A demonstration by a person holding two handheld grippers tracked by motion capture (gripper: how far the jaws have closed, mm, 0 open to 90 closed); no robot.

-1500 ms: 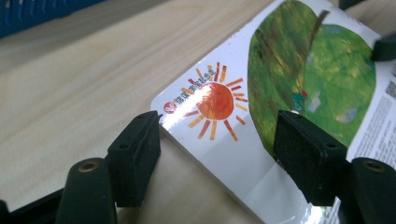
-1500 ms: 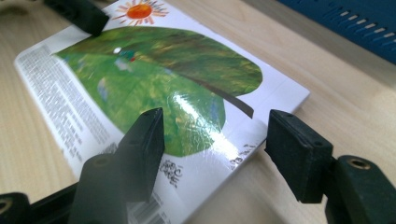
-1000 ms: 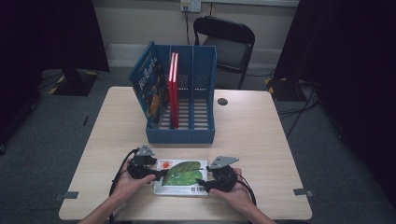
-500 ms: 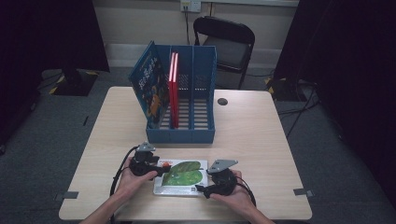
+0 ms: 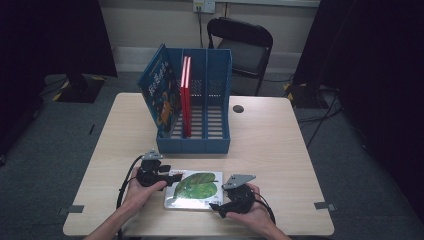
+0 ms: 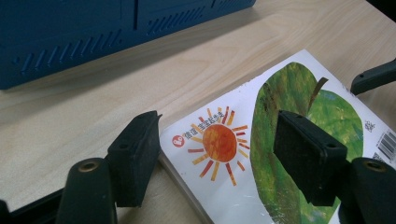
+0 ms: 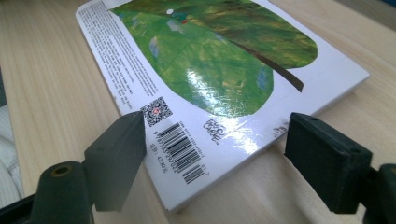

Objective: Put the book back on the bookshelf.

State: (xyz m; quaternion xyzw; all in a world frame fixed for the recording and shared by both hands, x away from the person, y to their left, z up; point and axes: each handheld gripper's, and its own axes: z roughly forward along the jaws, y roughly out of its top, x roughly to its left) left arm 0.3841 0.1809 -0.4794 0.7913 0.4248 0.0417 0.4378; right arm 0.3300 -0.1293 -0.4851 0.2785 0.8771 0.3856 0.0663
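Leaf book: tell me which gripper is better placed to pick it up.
Left, probably. The left gripper already has its open jaws straddling a corner of the leaf book, one jaw off the edge, one over the cover. The right gripper is open too, but its jaws sit short of the barcode edge.

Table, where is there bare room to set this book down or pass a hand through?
Bare wood lies right of the blue rack, out to the table edge, bar a small dark disc near the far edge. A narrower strip runs left of the rack. The near middle is crowded: the book lies flat there, with the left gripper and right gripper at its corners.
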